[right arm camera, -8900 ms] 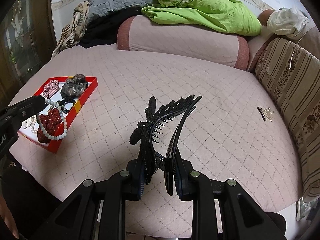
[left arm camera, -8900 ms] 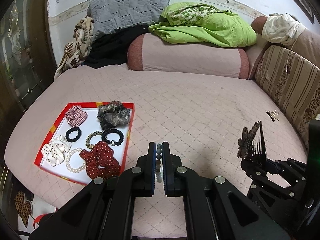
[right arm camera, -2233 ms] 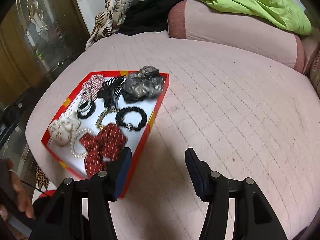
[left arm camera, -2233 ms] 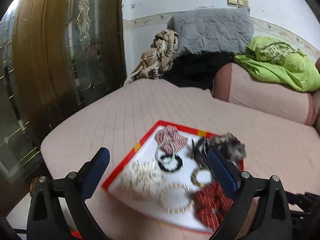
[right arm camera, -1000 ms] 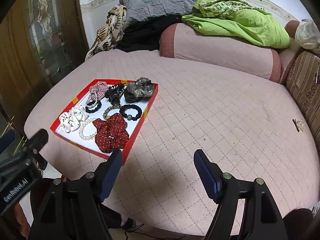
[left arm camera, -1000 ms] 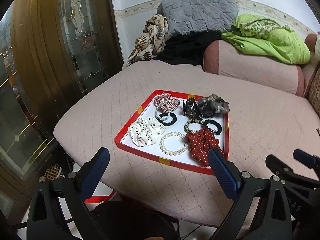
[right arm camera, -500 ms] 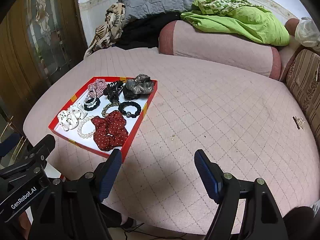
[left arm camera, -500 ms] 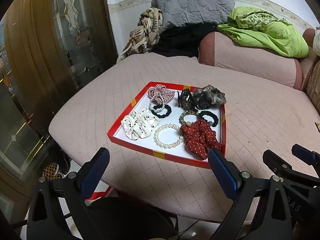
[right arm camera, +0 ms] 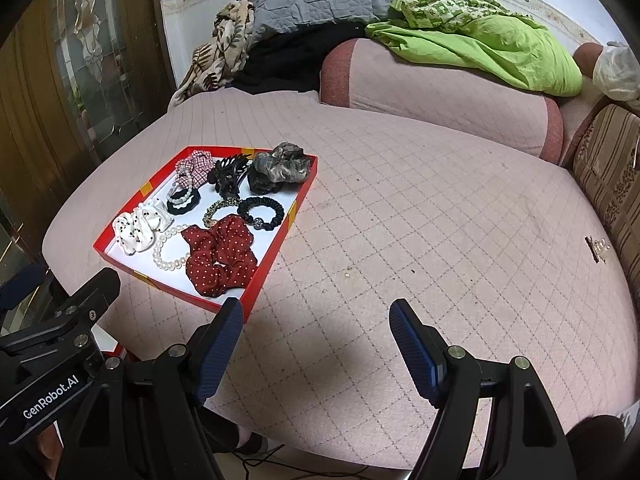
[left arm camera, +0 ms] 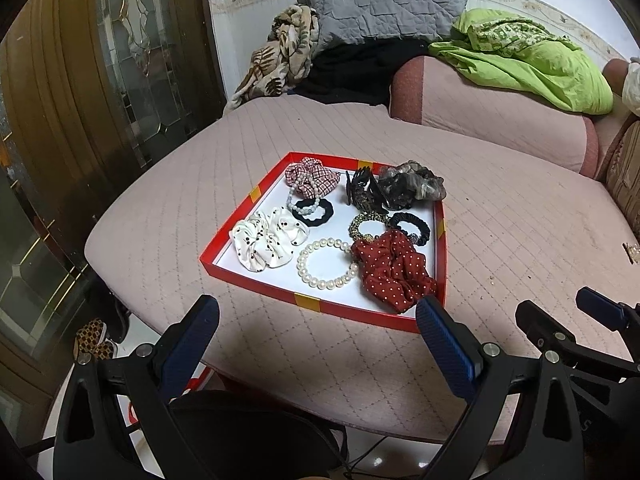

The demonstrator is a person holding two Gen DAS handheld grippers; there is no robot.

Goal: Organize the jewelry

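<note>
Fingers (left arm camera: 444, 344) spread, empty — red tray (left arm camera: 256, 196) crowded with scrunchies, bracelets.

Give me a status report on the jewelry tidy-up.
Left gripper and right gripper open, empty. Shallow red cardboard tray holds scrunchies, white pearl bracelet, black claw clip. Small clip loose on pink quilted bed.

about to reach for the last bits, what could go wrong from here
The small hair clip lies alone at the far right of the bed, close to the striped cushion; it is small and could be missed or nudged under the cushion. The red tray is already crowded, so dropping another piece could land on the pearl bracelet or the red dotted scrunchie. The tray also sits near the bed's edge, where a bump might tip it.
</note>
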